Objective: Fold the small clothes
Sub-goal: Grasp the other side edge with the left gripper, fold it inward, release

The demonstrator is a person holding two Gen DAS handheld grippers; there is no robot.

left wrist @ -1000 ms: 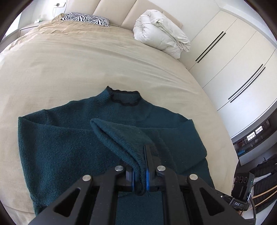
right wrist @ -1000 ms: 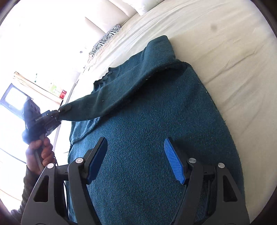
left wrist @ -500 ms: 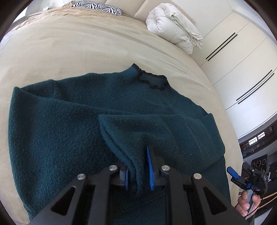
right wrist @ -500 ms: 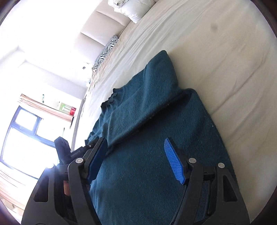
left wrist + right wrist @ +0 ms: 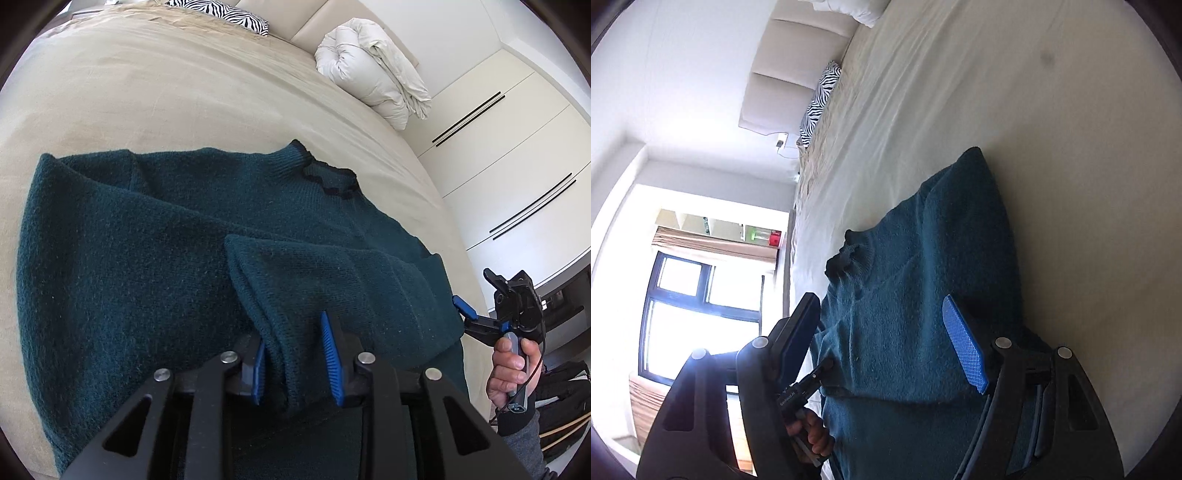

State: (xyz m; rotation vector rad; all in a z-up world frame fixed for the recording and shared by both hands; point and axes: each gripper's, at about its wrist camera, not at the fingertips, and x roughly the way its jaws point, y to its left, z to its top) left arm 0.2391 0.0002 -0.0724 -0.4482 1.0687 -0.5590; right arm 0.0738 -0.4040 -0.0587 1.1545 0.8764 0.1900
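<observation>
the left gripper (image 5: 295,360) has its blue pads spread a little, with the cuff of the sweater's sleeve (image 5: 332,280) lying loose between them, the sleeve folded across the teal sweater (image 5: 129,258) spread just ahead on the beige bed (image 5: 166,92). the right gripper (image 5: 886,339) hovers with jaws wide apart above the sweater's body, nothing between them. beyond the sweater sit a rolled white duvet (image 5: 373,66) and a zebra pillow (image 5: 218,13).
</observation>
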